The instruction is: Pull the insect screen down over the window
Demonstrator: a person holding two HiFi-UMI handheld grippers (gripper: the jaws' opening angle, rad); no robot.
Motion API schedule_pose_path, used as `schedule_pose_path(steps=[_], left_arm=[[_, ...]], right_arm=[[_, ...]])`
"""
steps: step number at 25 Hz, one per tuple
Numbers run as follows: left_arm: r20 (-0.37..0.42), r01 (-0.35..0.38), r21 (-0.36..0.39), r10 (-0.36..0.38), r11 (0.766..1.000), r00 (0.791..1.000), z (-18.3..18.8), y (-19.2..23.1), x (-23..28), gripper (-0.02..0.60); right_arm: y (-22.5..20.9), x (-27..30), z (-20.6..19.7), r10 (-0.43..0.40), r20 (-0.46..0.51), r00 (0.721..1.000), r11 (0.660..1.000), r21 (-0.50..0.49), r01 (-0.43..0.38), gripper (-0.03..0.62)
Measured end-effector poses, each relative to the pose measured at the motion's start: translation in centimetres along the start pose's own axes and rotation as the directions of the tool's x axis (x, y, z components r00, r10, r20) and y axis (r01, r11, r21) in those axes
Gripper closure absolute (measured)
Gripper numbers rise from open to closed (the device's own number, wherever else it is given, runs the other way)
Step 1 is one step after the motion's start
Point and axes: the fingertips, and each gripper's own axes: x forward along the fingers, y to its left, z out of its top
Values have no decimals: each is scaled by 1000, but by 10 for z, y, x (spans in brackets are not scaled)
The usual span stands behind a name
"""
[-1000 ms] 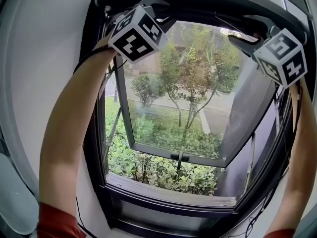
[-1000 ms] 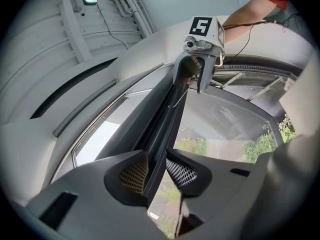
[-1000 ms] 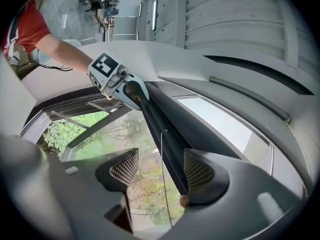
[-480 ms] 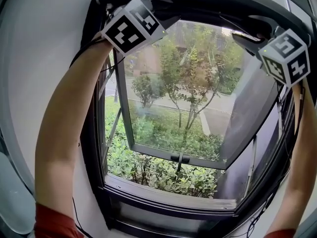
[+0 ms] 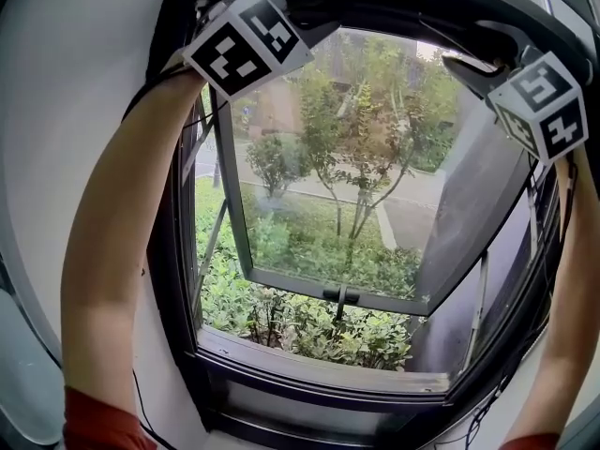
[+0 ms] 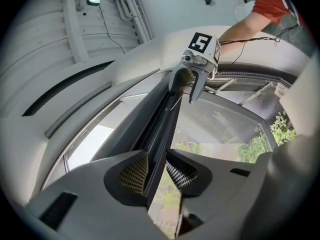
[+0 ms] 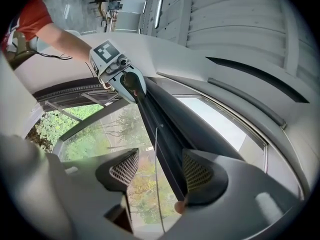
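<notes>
left claw: up at the top left of the window, jaws wide and straddling the screen bar. One pad sits right against the bar and there's a sliver of daylight at the other, so it isn't clamped.
right claw: same deal at the top right, jaws wide. The bar runs just beside one pad and the other pad is well apart from it.
screen bar: dark, runs from one claw straight across to the other along the top of the frame and passes between both sets of jaws. Screen not pulled down yet.
cord: thin, hangs between the right claw's pads, just beside the bar.
sash: below both claws, swung open outward.
shrubs: outside, far below the claws.
arms: bare forearms reaching up behind each claw, red sleeves at the bottom.
</notes>
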Motion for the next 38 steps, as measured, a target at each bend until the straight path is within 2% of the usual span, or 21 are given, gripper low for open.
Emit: schedule_pose_path(steps=[6,13,20,24,29,33,38], left_arm=[[-29,-17,54,18,998,999,-4,-3,1,482],[-35,-33,131,38,991,999,0,-10,-5,488],[-63,-44,152,54,987,997,-9,-17,-5,488],[-70,-28,200,43,979,997,-10,-25,-9,497],[-64,-59,187,73,981,995,-10,-18,-17,505],[-121,-32,227,61,973,991,-17,-19,-15,503],[-125,-18,222,47,975,991,-22,-33,-20,512]], right_arm=[[3,2,-5,-6,-63,998,999,-49,3,310],[11,-1,-9,3,-92,996,998,-63,-8,312],[16,-1,-11,-3,-102,995,997,-78,-5,312],[27,-6,-13,11,-89,996,997,-81,-19,313],[31,-8,-13,5,-84,996,997,-73,-11,313],[38,-13,-15,26,-86,996,997,-72,-32,315],[48,-17,-17,40,-97,995,996,-73,-47,315]])
